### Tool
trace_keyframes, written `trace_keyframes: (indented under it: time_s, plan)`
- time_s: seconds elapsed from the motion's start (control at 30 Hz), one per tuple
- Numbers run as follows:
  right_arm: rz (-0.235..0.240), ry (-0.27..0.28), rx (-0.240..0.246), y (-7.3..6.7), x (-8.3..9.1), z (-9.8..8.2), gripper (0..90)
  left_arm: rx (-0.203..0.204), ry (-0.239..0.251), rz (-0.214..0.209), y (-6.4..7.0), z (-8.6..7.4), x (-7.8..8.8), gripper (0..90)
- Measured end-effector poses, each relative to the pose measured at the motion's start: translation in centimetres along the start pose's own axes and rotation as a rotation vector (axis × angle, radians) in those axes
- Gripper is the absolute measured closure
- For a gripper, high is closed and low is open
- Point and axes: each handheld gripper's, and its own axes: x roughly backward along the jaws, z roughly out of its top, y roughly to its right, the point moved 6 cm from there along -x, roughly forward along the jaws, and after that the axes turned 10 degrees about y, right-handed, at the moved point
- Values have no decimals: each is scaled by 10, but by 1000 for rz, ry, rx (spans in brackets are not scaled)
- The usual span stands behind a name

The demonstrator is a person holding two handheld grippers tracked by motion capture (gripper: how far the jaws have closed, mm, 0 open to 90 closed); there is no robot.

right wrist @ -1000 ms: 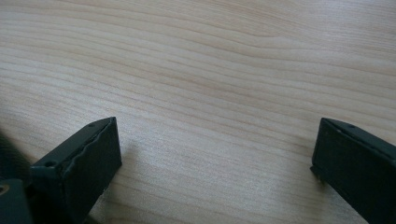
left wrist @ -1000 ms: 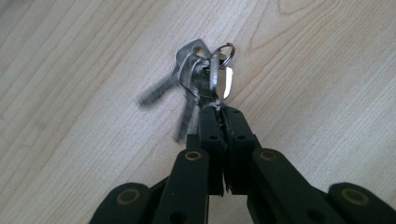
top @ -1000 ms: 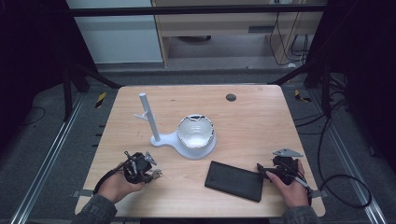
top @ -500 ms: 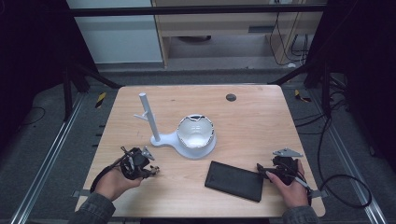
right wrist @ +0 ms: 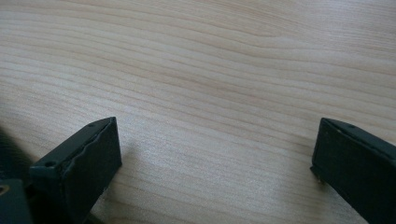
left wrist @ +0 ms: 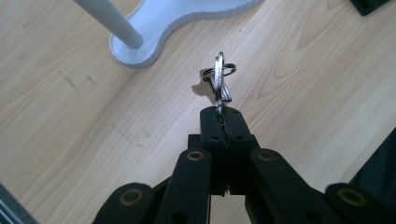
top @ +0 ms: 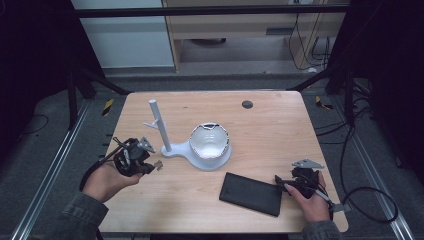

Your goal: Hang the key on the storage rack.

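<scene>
My left gripper [top: 149,164] is at the table's left front, lifted off the wood and shut on a small metal key on a ring [top: 158,164]. In the left gripper view the key and ring [left wrist: 219,81] stick out past the closed jaws of the left gripper [left wrist: 220,115], casting a shadow on the wood below. Just beyond stands a white stand [top: 160,125] with an upright post and a side peg; its base [left wrist: 154,42] is close ahead. My right gripper [top: 281,183] rests at the front right, open, beside a flat black case [top: 251,193]. The right gripper [right wrist: 215,144] has bare wood between its jaws.
A white bowl-shaped piece [top: 210,142] sits on the stand's base in the middle of the table [top: 280,135]. A small dark round disc [top: 247,104] lies near the far edge. Black frame bars and cables surround the table.
My left hand has risen and shifted toward the white stand, carrying the key with it. The right hand and the black case have stayed put.
</scene>
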Motion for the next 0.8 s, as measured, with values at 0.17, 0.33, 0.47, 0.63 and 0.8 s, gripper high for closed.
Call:
trace_keyframes:
  time_s: [0.17,0.33,0.47,0.63,0.8]
  plan:
    - [0,2,-2,-1,0,0,14,-11,-8,21,-10,12,23,888]
    - [2,1,-5,-1,0,0,14,-5,0,55,-22,25,43,887]
    - [2,0,-8,-2,0,0,14,6,11,67,-30,36,54,887]
    - [3,-1,-6,-2,0,0,14,24,22,81,-40,47,58,887]
    - [1,-1,3,-1,0,0,14,31,15,97,-50,57,61,887]
